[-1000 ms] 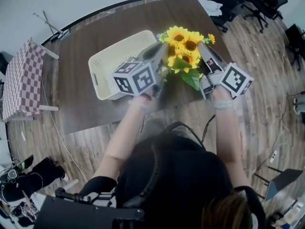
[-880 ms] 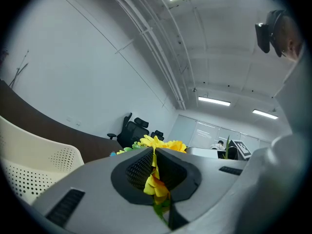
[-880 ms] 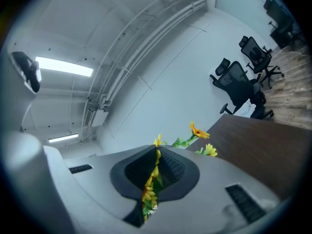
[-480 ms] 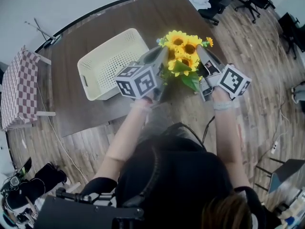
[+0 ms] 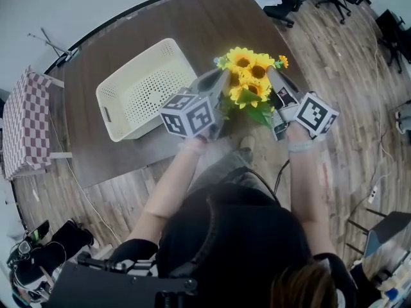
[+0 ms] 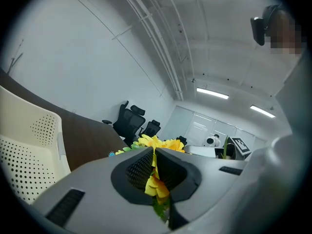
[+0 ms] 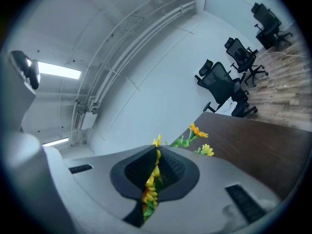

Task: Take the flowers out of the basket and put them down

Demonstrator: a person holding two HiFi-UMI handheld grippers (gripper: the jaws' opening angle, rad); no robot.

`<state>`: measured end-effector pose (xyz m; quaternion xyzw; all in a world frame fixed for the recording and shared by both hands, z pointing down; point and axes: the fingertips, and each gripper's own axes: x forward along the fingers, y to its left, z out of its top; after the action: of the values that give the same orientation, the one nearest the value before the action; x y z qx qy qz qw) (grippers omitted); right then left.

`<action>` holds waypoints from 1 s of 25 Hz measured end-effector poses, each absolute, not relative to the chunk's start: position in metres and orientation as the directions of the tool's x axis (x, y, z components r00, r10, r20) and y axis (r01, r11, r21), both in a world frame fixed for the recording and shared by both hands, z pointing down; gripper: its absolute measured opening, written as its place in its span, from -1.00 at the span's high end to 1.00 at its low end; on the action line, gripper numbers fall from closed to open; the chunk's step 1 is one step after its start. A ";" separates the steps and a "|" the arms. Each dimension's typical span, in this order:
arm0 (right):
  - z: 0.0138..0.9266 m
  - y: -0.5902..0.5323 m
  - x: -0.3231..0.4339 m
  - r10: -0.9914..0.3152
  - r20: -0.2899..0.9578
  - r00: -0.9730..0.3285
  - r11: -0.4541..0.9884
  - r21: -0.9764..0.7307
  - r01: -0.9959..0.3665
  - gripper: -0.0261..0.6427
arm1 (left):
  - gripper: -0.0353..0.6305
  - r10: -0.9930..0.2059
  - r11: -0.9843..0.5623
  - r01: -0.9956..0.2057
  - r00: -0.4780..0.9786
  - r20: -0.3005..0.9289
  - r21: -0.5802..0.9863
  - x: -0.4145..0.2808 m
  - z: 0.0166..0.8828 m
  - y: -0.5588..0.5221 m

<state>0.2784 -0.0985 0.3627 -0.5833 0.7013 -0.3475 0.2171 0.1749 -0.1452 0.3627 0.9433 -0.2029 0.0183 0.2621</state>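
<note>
The flowers [image 5: 249, 76], a bunch of yellow sunflowers with green leaves, are held up in the air over the near right corner of the table [image 5: 192, 24], clear of the basket [image 5: 138, 88], which stands empty at their 9 o'clock.

The left gripper [image 5: 221, 85] comes in from 8 o'clock and the right gripper [image 5: 275, 85] from 4 o'clock, 1 on each side of the bunch. The head view hides how their tips stand.

The left gripper view does show it: the left gripper [image 6: 155, 165] has both pads pressed together on yellow petals and a green leaf of the flowers [image 6: 156, 183], with the basket [image 6: 29, 150] at 9 o'clock.

The right gripper view shows the same pinch, the right gripper [image 7: 155, 167] closed on petals of the flowers [image 7: 150, 186], and 2 small blooms stick out past it at 1 o'clock over the table [image 7: 258, 145].

1 second ago the bunch stood right against the basket's right rim. Now a strip of bare tabletop lies between them, and both pinches are unchanged.
</note>
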 end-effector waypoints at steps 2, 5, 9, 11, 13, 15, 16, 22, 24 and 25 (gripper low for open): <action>0.369 -0.102 0.282 -0.966 0.114 -0.231 0.077 -0.728 -0.681 0.91 | 0.87 -0.376 -0.780 -0.396 0.916 0.142 0.484 0.179 0.369 -0.148; 0.379 -0.102 0.289 -0.961 0.132 -0.245 0.074 -0.726 -0.683 0.91 | 0.87 -0.386 -0.778 -0.405 0.911 0.142 0.480 0.187 0.379 -0.148; 0.390 -0.104 0.291 -0.955 0.135 -0.263 0.076 -0.747 -0.660 0.91 | 0.88 -0.393 -0.760 -0.418 0.905 0.162 0.497 0.189 0.394 -0.148; 0.395 -0.107 0.292 -0.952 0.148 -0.267 0.070 -0.747 -0.661 0.91 | 0.88 -0.397 -0.754 -0.427 0.902 0.171 0.499 0.189 0.398 -0.151; 0.402 -0.107 0.294 -0.950 0.158 -0.268 0.061 -0.751 -0.658 0.91 | 0.88 -0.403 -0.748 -0.436 0.897 0.179 0.500 0.191 0.403 -0.151; 0.409 -0.106 0.296 -0.948 0.169 -0.272 0.055 -0.750 -0.659 0.91 | 0.88 -0.405 -0.746 -0.442 0.895 0.188 0.498 0.192 0.408 -0.150; 0.412 -0.106 0.296 -0.947 0.170 -0.274 0.055 -0.752 -0.656 0.91 | 0.88 -0.403 -0.746 -0.442 0.895 0.191 0.497 0.193 0.411 -0.150; 0.421 -0.115 0.297 -0.941 0.178 -0.289 0.052 -0.767 -0.640 0.91 | 0.88 -0.401 -0.741 -0.452 0.891 0.212 0.496 0.194 0.420 -0.159; 0.423 -0.116 0.297 -0.939 0.179 -0.294 0.052 -0.770 -0.636 0.91 | 0.88 -0.402 -0.738 -0.455 0.890 0.217 0.498 0.195 0.423 -0.160; 0.424 -0.117 0.298 -0.938 0.179 -0.296 0.053 -0.773 -0.633 0.91 | 0.88 -0.402 -0.736 -0.456 0.889 0.219 0.500 0.195 0.425 -0.160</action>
<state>0.2975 -0.1169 0.4240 -0.5613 0.6997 -0.3983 0.1917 0.1953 -0.1599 0.4246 0.9305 -0.2306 0.0482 0.2805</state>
